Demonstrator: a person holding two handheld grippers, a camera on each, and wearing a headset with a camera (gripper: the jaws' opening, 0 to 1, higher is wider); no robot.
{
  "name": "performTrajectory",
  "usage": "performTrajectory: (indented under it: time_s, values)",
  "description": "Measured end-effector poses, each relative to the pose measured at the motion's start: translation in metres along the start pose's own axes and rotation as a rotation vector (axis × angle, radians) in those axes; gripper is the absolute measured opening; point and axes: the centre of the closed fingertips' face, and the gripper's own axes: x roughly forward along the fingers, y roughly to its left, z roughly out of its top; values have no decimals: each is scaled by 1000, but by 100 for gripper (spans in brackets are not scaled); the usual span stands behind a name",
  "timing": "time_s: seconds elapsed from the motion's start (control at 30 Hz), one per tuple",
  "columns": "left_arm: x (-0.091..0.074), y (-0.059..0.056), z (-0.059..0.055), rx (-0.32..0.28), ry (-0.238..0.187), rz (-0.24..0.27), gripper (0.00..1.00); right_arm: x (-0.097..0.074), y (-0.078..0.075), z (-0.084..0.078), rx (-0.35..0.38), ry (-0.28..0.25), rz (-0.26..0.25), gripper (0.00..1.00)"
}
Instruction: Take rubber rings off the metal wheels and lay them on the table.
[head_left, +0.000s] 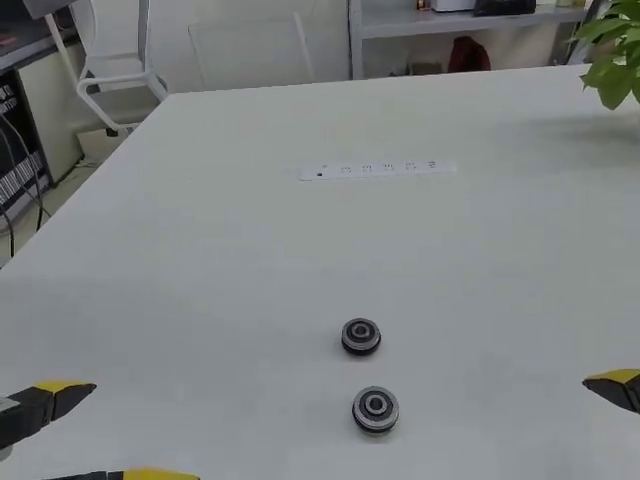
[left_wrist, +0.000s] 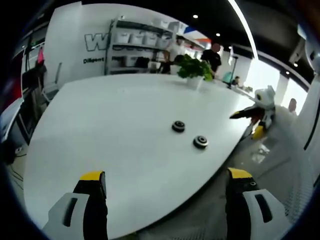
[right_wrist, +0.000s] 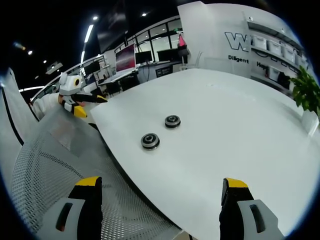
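Both grippers spread wide and empty at the near edge of the surface; 2 metal wheels sit untouched.

Left gripper: jaws far apart, nothing btwn them, no contact w/ anything; in head view its yellow tips show at the lower-left corner. Right gripper: same, jaws far apart, holding nothing; its yellow tip shows at the right edge of head view. Far wheel and near wheel lie flat on the white surface, close together but apart, roughly midway btwn the 2 grippers and well clear of both. Each wheel has a dark band round its rim, so the rubber rings look to be on. White power strip lies farther back on the surface; a leafy plant is at the far right corner.
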Motion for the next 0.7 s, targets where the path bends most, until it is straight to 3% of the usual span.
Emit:
performTrajectory:
  time_s: [0.17,0.37,0.47,0.53,0.6,0.7]
  values:
    - [1,-2,4,24,-17,-13,100,-1,2,6,29,-49,11,99]
    - [2,-4,3,34,-12,-22,100,-11,13,33,174,-231,114,99]
    - [2,-4,4,39,-13,-25,100,-12,6,32,145,-229,80,99]
    - [2,-4,4,40,-10,-33,100,-10,1,21,96,-165,46,99]
    - [3,-4,2,42,1,-38,100,-8,3,19,104,-157,57,97]
    - [3,-5,4,52,-2,-43,100,-7,4,18,102,-149,67,85]
